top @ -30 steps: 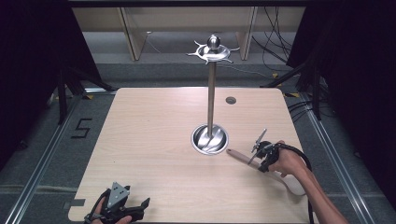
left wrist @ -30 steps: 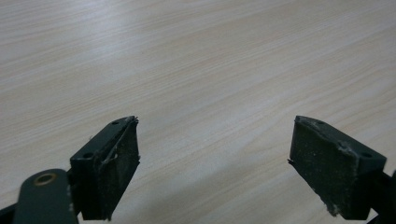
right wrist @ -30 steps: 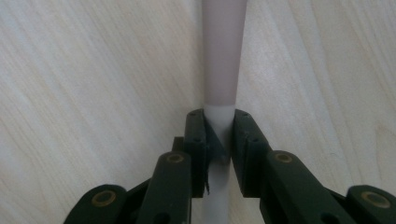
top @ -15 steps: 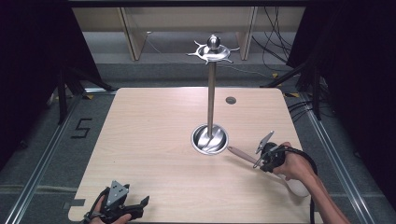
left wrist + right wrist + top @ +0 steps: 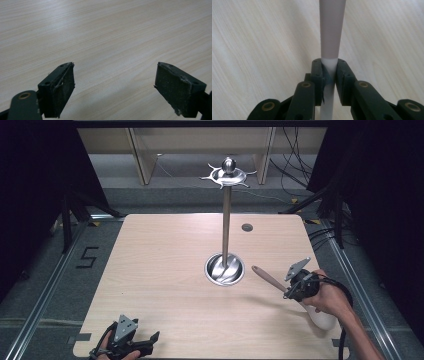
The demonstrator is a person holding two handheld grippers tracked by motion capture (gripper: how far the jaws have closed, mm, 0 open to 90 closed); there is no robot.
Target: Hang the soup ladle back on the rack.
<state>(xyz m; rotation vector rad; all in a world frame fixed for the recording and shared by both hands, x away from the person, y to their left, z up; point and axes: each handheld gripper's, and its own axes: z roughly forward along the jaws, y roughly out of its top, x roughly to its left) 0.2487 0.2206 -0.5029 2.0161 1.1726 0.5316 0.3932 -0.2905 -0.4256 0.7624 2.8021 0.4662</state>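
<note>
A: Starting at the left, the left tool (image 5: 131,346) sits low at the near edge of the worktop (image 5: 165,265), partly cut off by the bottom of the high view. Its jaws are spread wide with bare wood grain between them in the left gripper view; it grips nothing.

B: Moving to the middle, there's the steel stand (image 5: 226,220): a tall post rising from a shiny round base, capped by a disc with hooks and a knob. How many hooks? Too small to count.

A: And a small dark round spot (image 5: 247,227) on the worktop behind it. Can't make out what it is.

B: Now the right side. The right tool (image 5: 295,290) is clamped on a utensil (image 5: 270,280), lifted clear of the worktop, its brownish handle pointing toward the stand's base.

A: In the right gripper view the pads (image 5: 342,75) pinch a narrow white neck (image 5: 329,67), and the handle runs out of the top of frame.

B: The pale working end is mostly hidden by the hand (image 5: 327,297), so its shape is unclear.
</note>
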